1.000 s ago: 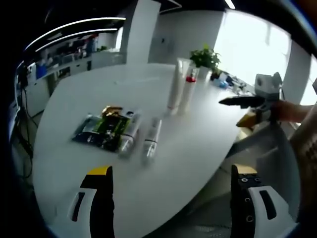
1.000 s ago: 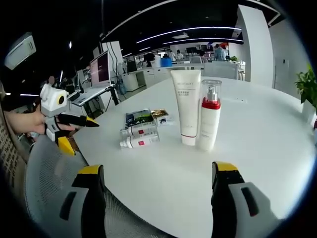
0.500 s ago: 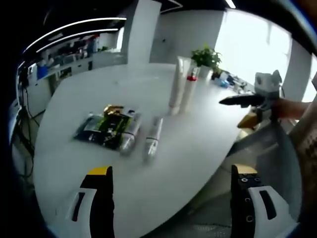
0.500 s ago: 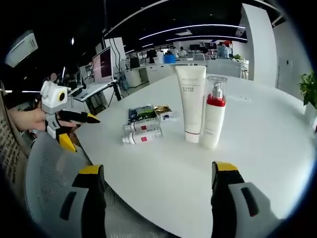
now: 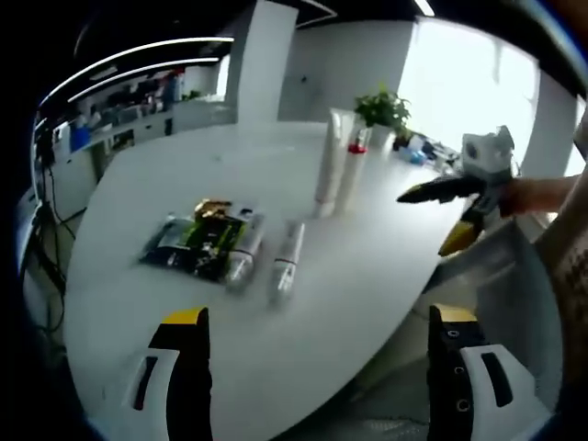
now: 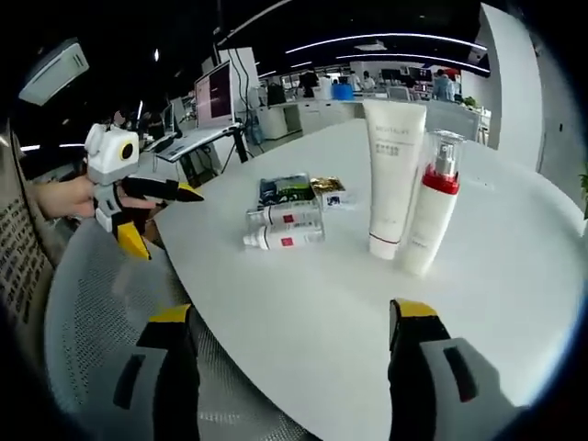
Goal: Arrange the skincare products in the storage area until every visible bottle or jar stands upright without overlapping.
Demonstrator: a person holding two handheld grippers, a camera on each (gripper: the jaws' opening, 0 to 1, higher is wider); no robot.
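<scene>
From where I stand, the left tongs (image 6: 188,192) hang at the counter's (image 6: 514,276) near edge beside a mesh chair (image 6: 83,303), jaws spread and holding nothing, probably lining up on the products lying down. Next along, a dark sachet pack (image 6: 286,190) lies flat with two small bottles (image 6: 285,228) on their sides right against it; these look like what the task has left to stand up. Further right, a tall white tube (image 6: 391,175) stands on its cap, close beside an upright pump bottle with a red collar (image 6: 431,216). The tube carries print too small to read. The right tongs (image 6: 285,367) wait low, jaws wide apart and empty.
</scene>
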